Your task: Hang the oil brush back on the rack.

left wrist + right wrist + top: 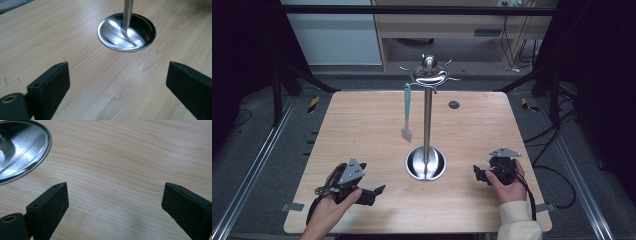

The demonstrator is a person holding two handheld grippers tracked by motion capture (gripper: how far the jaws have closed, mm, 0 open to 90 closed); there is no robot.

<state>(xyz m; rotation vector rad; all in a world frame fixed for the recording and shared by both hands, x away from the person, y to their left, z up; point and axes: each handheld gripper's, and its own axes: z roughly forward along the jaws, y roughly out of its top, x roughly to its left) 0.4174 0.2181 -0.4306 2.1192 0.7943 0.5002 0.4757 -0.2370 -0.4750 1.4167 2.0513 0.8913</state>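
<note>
A steel utensil stand (427,110) rises from a round dished base (426,163) at the table's middle, with hooks around a ball on top. A teal brush (407,111) hangs from a hook on its left side. My left gripper (376,192) rests near the front left, held by a hand, open with nothing between its jaws; its view shows the steel base (126,32) ahead. My right gripper (478,173) sits at the front right, also open and holding nothing, with the base's rim (22,147) at the upper left of its view.
The wooden table (362,130) has a small dark round plug (454,104) near its far right. Metal rails and cables run along the floor on both sides. A cabinet stands beyond the far edge.
</note>
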